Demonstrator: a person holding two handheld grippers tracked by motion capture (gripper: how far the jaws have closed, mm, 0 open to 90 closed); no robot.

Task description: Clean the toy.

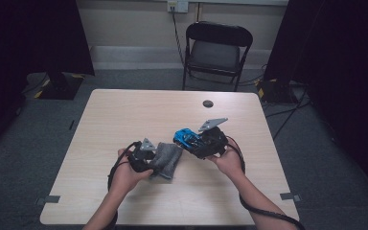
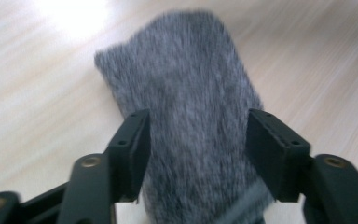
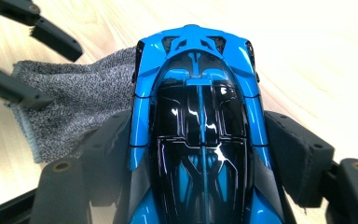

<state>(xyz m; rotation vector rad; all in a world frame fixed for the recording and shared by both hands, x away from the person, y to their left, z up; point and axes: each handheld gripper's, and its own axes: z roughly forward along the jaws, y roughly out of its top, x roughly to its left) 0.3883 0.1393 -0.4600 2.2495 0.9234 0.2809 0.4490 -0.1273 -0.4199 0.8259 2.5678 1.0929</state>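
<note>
A grey knitted cloth (image 1: 169, 160) lies flat on the wooden table (image 1: 124, 110), left of centre. My left gripper (image 1: 154, 162) is at its near-left end. In the left gripper view the cloth (image 2: 182, 84) runs between the parted jaws of my left gripper (image 2: 198, 149), which stands open over it. A blue and black toy car (image 1: 186, 138) is held just right of the cloth by my right gripper (image 1: 197, 143). In the right gripper view both pads of my right gripper (image 3: 200, 154) press the car's (image 3: 198, 116) sides, above the cloth (image 3: 74, 107). The left gripper (image 3: 32, 65) shows there at top left, open.
A small dark round disc (image 1: 208, 103) sits on the far part of the table. A black folding chair (image 1: 218, 50) stands behind the table's far edge. Cables trail from both grippers toward the near edge.
</note>
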